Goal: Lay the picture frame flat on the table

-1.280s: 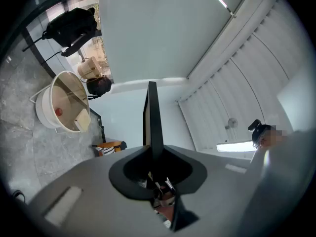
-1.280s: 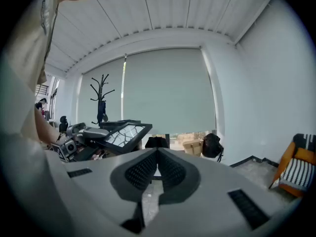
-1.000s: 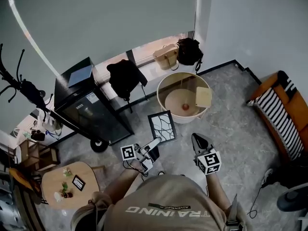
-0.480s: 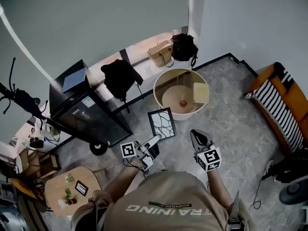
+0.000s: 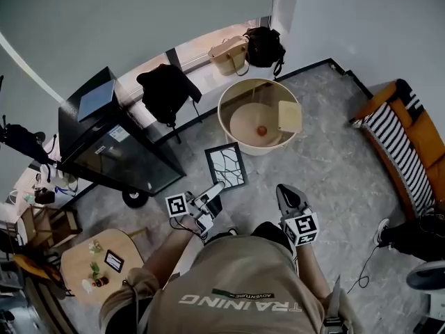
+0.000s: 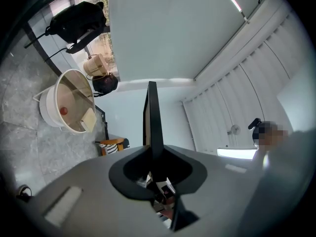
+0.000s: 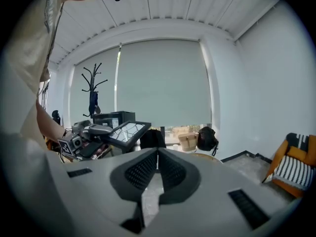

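While my left gripper (image 5: 217, 188) clamps the picture frame (image 5: 226, 167) by one edge, aloft near the round cream tub (image 5: 229, 96) — stiff, light, probably glazed, best held at the rim — my right gripper (image 5: 285, 197) idles, jaws together.

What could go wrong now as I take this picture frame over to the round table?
1. The left gripper grips the picture frame by one edge only, in mid-air, so it may twist or slip out. The right gripper is shut and empty and gives no support.
2. The round table already holds a red ball and a tan pad. The frame could land on them and not lie flat.
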Demonstrator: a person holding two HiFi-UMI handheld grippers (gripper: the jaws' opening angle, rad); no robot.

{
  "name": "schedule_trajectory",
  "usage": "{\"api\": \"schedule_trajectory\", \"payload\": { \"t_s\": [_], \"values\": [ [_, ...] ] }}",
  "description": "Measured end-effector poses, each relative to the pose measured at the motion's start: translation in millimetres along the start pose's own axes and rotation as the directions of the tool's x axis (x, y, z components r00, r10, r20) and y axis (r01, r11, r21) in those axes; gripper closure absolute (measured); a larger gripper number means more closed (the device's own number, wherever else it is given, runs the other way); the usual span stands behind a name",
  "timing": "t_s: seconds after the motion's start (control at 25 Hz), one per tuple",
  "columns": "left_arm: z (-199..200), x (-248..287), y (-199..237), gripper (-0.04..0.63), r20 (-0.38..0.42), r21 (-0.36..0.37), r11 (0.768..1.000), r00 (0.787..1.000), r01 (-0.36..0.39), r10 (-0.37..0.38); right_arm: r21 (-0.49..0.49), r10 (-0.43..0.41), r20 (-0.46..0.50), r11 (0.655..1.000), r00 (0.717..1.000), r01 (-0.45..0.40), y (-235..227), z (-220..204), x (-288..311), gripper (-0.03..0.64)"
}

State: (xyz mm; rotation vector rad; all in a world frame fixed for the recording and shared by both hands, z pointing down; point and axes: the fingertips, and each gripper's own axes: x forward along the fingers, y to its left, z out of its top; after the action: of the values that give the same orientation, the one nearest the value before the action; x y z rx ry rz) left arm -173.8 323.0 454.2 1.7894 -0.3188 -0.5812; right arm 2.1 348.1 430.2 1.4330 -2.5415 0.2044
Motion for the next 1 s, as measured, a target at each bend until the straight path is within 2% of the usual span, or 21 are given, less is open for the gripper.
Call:
{"api": "schedule_trajectory", "payload": {
  "t_s": [0.28, 0.6, 1.0],
  "values": [
    [3.9, 19.1, 6.0, 0.534, 0.027, 0.002, 1.000, 1.000, -0.008, 0.008, 0.018, 0.035, 0.000, 0.999, 0.999, -0.035, -21.3, -7.7, 18.6, 0.607],
    [2.3, 90.6, 6.3, 0.534, -0.015, 0.016, 1.000, 1.000, 0.020, -0.020, 0.007, 0.056, 0.034, 0.998, 0.998, -0.056, -85.7, 12.5, 45.1, 0.607],
    [18.5, 159.2, 22.8, 0.534, 0.041, 0.018, 0.999, 0.999, 0.034, -0.034, 0.001, 0.085, 0.033, 0.996, 0.996, -0.085, -155.1, 18.3, 70.8, 0.607]
  ]
}}
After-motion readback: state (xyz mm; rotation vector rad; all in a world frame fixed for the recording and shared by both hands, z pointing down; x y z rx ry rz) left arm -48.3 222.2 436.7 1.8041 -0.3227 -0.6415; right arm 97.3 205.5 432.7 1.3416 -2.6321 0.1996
